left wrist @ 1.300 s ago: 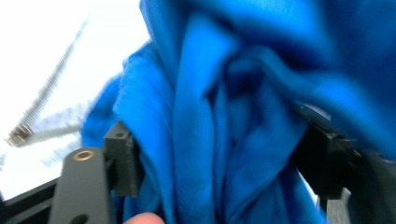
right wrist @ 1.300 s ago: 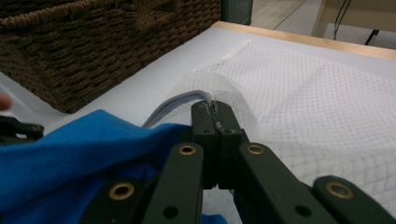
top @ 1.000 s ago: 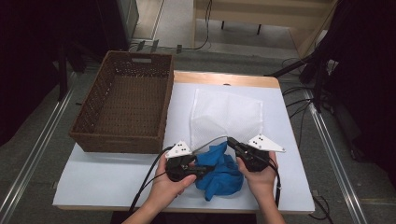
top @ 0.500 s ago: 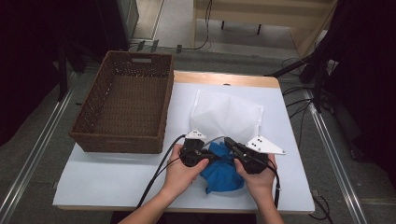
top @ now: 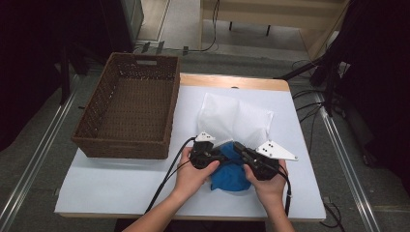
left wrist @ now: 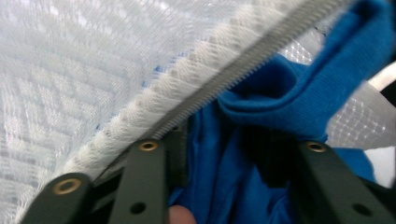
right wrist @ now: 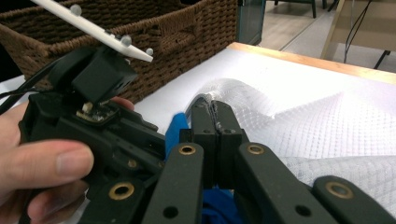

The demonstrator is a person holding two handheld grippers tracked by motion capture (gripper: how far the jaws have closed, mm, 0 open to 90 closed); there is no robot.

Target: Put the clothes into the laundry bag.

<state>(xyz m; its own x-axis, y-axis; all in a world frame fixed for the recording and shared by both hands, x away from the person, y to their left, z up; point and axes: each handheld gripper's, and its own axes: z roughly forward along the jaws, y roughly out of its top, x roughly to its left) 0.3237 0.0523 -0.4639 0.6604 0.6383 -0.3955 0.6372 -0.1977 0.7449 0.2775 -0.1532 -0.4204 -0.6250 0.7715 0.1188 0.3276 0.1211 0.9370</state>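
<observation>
Blue garment (top: 231, 171) lay on the worktop (top: 121, 188) at the white mesh bag's (top: 234, 118) zipper mouth. Right tool (right wrist: 212, 109) was clenched on the bag's edge. Left tool (left wrist: 224, 140), jaws just opening, stood released around blue fabric.

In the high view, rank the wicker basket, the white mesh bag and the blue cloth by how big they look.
1. wicker basket, clearly largest.
2. white mesh bag.
3. blue cloth, smallest, though the hands and the bag cover part of it.
</observation>
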